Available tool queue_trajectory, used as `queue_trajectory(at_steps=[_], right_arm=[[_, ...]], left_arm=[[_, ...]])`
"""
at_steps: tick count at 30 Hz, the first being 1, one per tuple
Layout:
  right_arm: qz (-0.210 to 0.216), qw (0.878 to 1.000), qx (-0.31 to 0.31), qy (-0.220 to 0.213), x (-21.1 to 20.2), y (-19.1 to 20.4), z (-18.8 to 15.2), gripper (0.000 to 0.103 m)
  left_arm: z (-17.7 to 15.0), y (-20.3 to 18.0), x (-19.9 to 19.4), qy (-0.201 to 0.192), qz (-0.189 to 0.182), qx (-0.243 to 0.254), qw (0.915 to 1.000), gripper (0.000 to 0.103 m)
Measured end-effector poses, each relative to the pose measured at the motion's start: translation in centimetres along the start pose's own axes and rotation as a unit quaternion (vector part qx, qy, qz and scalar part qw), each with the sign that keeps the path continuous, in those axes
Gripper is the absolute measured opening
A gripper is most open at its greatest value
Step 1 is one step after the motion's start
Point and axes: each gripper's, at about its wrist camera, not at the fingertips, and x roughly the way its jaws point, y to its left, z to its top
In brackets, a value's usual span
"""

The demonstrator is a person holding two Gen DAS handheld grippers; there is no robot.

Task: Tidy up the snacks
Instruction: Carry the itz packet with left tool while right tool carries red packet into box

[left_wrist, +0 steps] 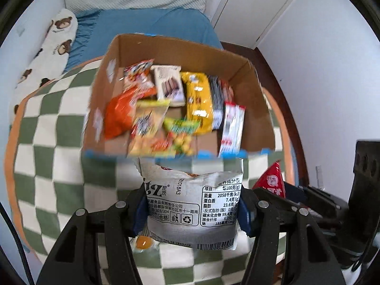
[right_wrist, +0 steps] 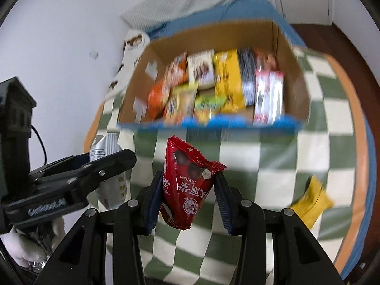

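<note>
Between your left gripper's (left_wrist: 192, 211) jaws sits a clamped grey snack bag (left_wrist: 193, 204); your right gripper (right_wrist: 187, 197) grips a red Mylikes pouch (right_wrist: 186, 182). Both hang before the blurry cardboard box (left_wrist: 256, 109) of snacks on the checked blanket (left_wrist: 49, 147), apparently over a bed.

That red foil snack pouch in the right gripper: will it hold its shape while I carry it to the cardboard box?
Probably floppy: the red foil snack pouch is creased and pinched narrow where the right gripper squeezes it. Likely light, since it stands up above the fingers without drooping. Its glossy film may slip, so keep the grip closed.
</note>
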Motion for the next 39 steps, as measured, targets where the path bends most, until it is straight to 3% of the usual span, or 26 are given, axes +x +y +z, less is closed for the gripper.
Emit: queue_trajectory(at_steps=[8, 18, 19, 20, 21, 22, 23, 30, 39], right_arm=[[-0.038, 0.999, 0.015, -0.016, 1.8, -3.0, 6.9, 0.045], [-0.058, 0.997, 0.036, 0.038, 8.5, -6.7, 9.5, 0.046], [-0.059, 0.996, 0.04, 0.056, 9.4, -7.3, 9.6, 0.048], [-0.063, 0.995, 0.043, 0.068, 9.9, -7.6, 9.5, 0.059], [-0.068, 0.993, 0.048, 0.078, 10.5, -8.0, 9.5, 0.069], [-0.076, 0.992, 0.049, 0.087, 11.0, -8.4, 9.4, 0.085], [-0.08, 0.992, 0.045, 0.086, 11.1, -8.5, 9.4, 0.092], [-0.115, 0.99, 0.016, 0.083, 11.5, -7.9, 9.1, 0.095], [-0.151, 0.987, 0.013, 0.058, 9.8, -7.2, 9.7, 0.095]], left_arm=[[8.0, -1.1, 7.5, 0.063, -0.032, -0.043, 0.9966, 0.059], [10.3, -1.9, 15.8, 0.138, -0.023, -0.057, 0.9886, 0.062], [10.3, -2.0, 16.4, 0.146, -0.017, -0.053, 0.9877, 0.071], [10.1, -2.2, 16.9, 0.15, -0.01, -0.042, 0.9878, 0.087], [10.0, -2.3, 17.0, 0.148, -0.003, -0.037, 0.9883, 0.092], [9.9, -2.4, 17.1, 0.146, 0.005, -0.029, 0.9888, 0.095], [9.8, -2.6, 17.2, 0.145, 0.014, -0.019, 0.9892, 0.095], [9.3, -3.2, 15.9, 0.113, 0.051, 0.006, 0.9923, 0.095], [7.9, -2.0, 10.4, 0.029, 0.107, 0.006, 0.9938, 0.095]])
